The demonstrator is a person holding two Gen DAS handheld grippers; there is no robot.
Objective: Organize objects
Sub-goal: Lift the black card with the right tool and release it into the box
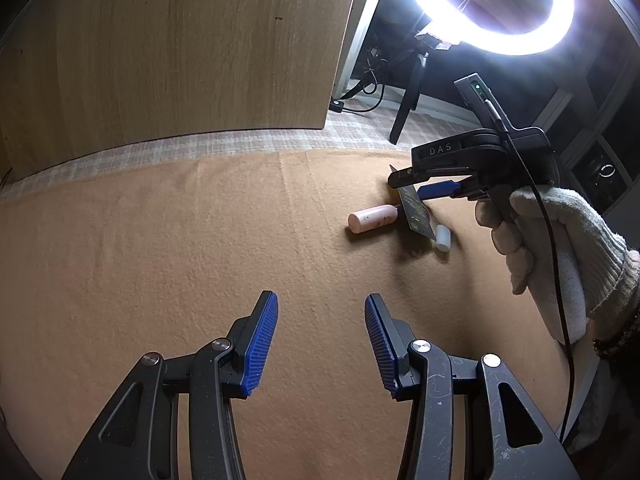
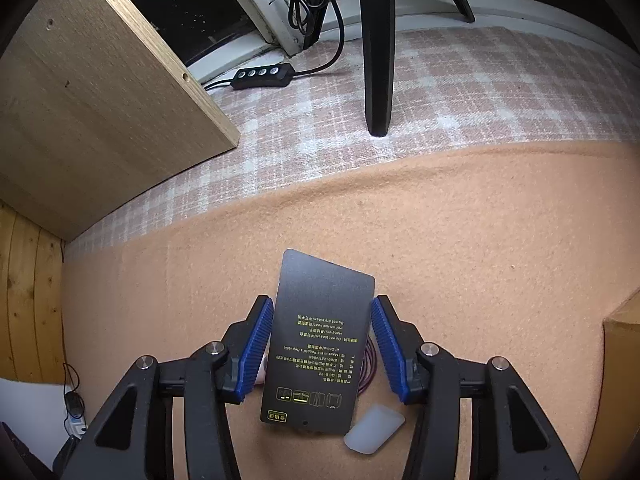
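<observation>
I see a peach-orange blanket (image 1: 200, 260) spread over a plaid pink-and-white carpet (image 2: 460, 92), with a pale wooden panel (image 1: 160, 52) standing at the far left and a glaring ring light (image 1: 492, 8) at the far right. A black inline switch (image 2: 262, 75) on its cable lies on the carpet beyond the blanket's far edge, beside a black stand leg (image 2: 378, 60).

My left gripper (image 1: 321, 344) hangs over bare blanket, its jaws parted with nothing between the blue pads.

Further right and farther off lies a pink tube (image 1: 372, 219) on its side, then a dark printed card (image 2: 320, 344) standing tilted, then a small white cap (image 1: 443, 237) just beside the card's near corner. In the right wrist view a loop of reddish cord (image 2: 370, 364) peeks out behind the card.

My right gripper (image 2: 322, 346), held by a hand in a white knitted glove (image 1: 560, 248), straddles the card: its jaws sit at either long edge, the left pad touching or nearly so, the right with a thin gap showing. I cannot tell whether they are truly clamped on it yet.
</observation>
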